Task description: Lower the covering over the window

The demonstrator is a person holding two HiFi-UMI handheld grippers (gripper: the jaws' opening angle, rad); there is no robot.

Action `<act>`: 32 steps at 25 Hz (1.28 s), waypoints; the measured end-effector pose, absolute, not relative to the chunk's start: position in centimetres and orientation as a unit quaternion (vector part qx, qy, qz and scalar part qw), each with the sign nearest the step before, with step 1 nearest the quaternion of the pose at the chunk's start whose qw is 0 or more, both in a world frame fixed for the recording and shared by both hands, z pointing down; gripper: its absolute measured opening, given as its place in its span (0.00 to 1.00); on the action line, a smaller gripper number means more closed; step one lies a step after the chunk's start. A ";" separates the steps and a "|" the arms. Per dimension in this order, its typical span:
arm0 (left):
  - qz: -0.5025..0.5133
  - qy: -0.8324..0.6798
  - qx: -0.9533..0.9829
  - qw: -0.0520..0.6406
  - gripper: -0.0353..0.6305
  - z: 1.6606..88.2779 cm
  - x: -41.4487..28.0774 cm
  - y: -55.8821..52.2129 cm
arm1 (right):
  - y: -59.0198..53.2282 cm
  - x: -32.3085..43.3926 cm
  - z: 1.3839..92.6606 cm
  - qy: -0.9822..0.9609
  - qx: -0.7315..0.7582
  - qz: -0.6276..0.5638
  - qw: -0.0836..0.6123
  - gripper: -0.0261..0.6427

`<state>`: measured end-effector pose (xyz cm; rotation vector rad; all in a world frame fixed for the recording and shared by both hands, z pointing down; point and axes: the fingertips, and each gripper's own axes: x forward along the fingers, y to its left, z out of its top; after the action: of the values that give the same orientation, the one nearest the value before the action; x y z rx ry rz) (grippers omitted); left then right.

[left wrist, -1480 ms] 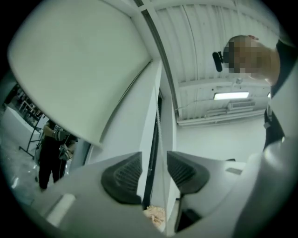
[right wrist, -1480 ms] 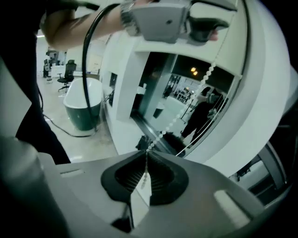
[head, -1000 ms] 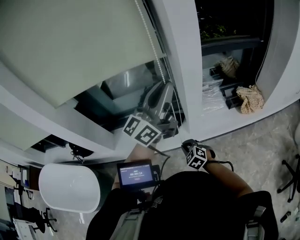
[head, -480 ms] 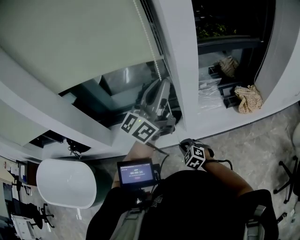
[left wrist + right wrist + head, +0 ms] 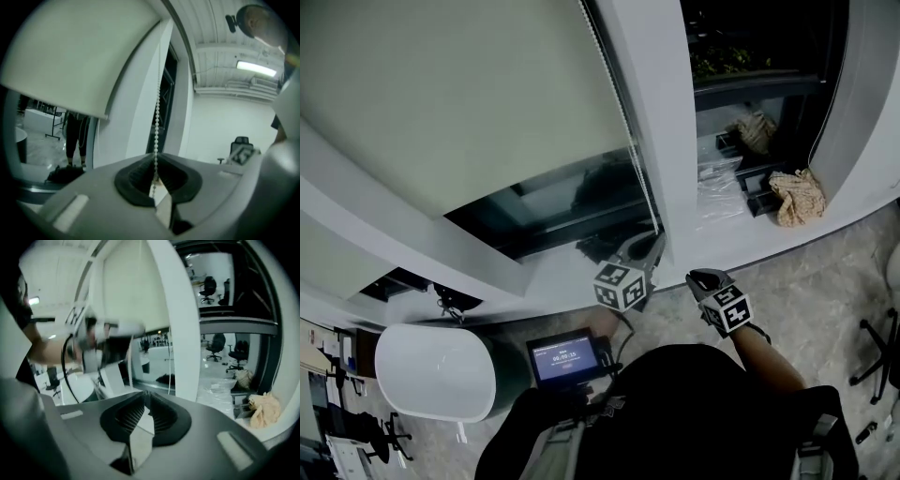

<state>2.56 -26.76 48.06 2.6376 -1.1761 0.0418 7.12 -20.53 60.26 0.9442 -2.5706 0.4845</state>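
Observation:
A pale roller blind (image 5: 459, 103) covers most of the window, its lower edge above a strip of dark glass. Its white bead chain (image 5: 623, 122) hangs beside the white window post (image 5: 661, 141). My left gripper (image 5: 649, 251) is low by the sill, shut on the bead chain (image 5: 157, 108), which runs up from between its pads (image 5: 154, 176) past the blind (image 5: 84, 56). My right gripper (image 5: 710, 278) is just to the right of it. Its jaws (image 5: 146, 399) are opening with nothing between them. A thin chain (image 5: 169, 378) hangs further ahead of them.
A white rounded tub (image 5: 431, 370) stands at lower left. A small lit screen (image 5: 567, 356) sits on the person's chest. On the right sill lie a beige cloth (image 5: 797, 197) and crumpled plastic (image 5: 722, 192). An office chair base (image 5: 877, 347) is at far right.
My left gripper has come down from high beside the post to sill height, along the chain. The blind's lower edge has dropped. My right gripper has shifted slightly right.

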 end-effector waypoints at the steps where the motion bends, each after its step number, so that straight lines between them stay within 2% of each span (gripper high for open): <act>1: 0.046 -0.398 0.905 0.142 0.07 51.2 3.1 -25.9 | -21.5 7.6 57.8 -0.912 0.342 0.188 0.124 0.10; 5: 0.117 -0.357 0.902 0.213 0.07 59.5 5.5 -21.3 | -24.2 8.9 44.3 -0.910 0.314 0.241 -0.120 0.16; 7: 0.137 -0.340 0.901 0.234 0.07 62.1 6.1 -18.9 | -24.5 8.9 37.2 -0.916 0.289 0.208 -0.187 0.16; 9: 0.163 -0.326 0.900 0.241 0.07 64.8 6.4 -16.8 | -24.0 8.3 31.1 -0.930 0.266 0.140 -0.209 0.16; 14: 0.247 -0.278 0.889 0.266 0.07 71.0 6.3 -12.9 | -23.7 5.7 20.9 -0.948 0.227 0.022 -0.222 0.22; 16: 0.250 -0.273 0.885 0.281 0.07 71.2 5.4 -12.9 | -24.9 3.8 18.0 -0.951 0.213 0.008 -0.225 0.25; 22: 0.243 -0.267 0.888 0.284 0.07 71.0 5.1 -12.0 | -24.4 0.8 11.3 -0.955 0.184 -0.050 -0.227 0.26; 23: 0.243 -0.268 0.888 0.283 0.07 71.4 5.1 -11.7 | -24.1 0.8 10.8 -0.954 0.187 -0.059 -0.226 0.25; 25: 0.238 -0.277 0.886 0.284 0.07 71.7 4.8 -11.8 | -24.1 1.0 10.2 -0.951 0.208 -0.096 -0.207 0.05; 29: 0.233 -0.312 0.874 0.289 0.07 71.6 2.9 -12.9 | -24.9 1.9 10.6 -0.896 0.312 -0.292 -0.122 0.05; 32: 0.221 -0.368 0.867 0.254 0.07 71.1 0.5 -14.2 | -25.7 3.5 11.9 -0.867 0.357 -0.344 -0.057 0.05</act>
<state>0.51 -14.22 71.13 2.3551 -1.0001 0.6008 3.45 -25.70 11.87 1.1634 -2.8265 -1.1203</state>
